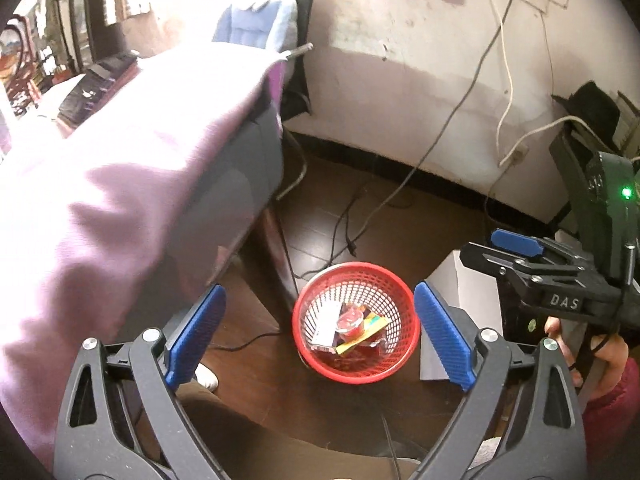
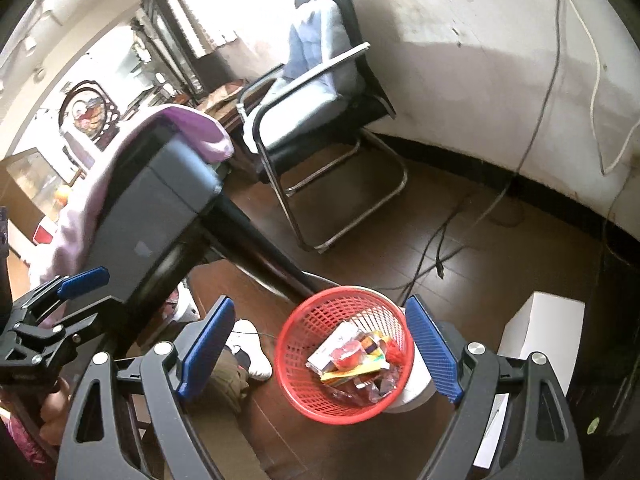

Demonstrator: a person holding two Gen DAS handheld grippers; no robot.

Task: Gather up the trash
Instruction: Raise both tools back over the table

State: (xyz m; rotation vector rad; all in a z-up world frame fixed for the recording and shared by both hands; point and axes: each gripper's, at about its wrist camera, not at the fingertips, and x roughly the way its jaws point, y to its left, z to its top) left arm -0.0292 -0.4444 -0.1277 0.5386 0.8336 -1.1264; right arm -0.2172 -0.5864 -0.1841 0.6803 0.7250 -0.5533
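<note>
Below, on the dark wooden floor (image 1: 328,240), you have the red mesh basket (image 1: 396,304), standing upright beside the table leg (image 1: 280,248). It holds the trash (image 1: 352,330): a small red cup, a white card or packet, a yellow wrapper and other crumpled pieces that are too small to tell apart. In the right wrist view the same basket (image 2: 296,344) appears tilted by the lens, with its contents (image 2: 352,360) heaped toward the far wall of the mesh.

Your left gripper (image 1: 320,336) hangs above the basket with its blue pads spread wide and nothing between them; the basket shows in the gap, well below. Your right gripper (image 2: 320,348) is likewise spread wide and carries nothing, also poised over the basket. It shows at the right edge of the left wrist view (image 1: 516,252), with your hand (image 1: 600,356) around its handle and a dark red sleeve behind it.

Just beside the basket stands a white box (image 1: 468,288), touching or nearly touching its rim; you cannot tell which. To the left is the table, draped in a pink cloth (image 1: 120,184). A white shoe (image 2: 252,352) rests on the floor near the basket. Farther off stand a black chair (image 2: 344,92) with a pale blue cushion, cables (image 1: 440,136) trailing down the stained wall (image 1: 400,40) and across the floor.
</note>
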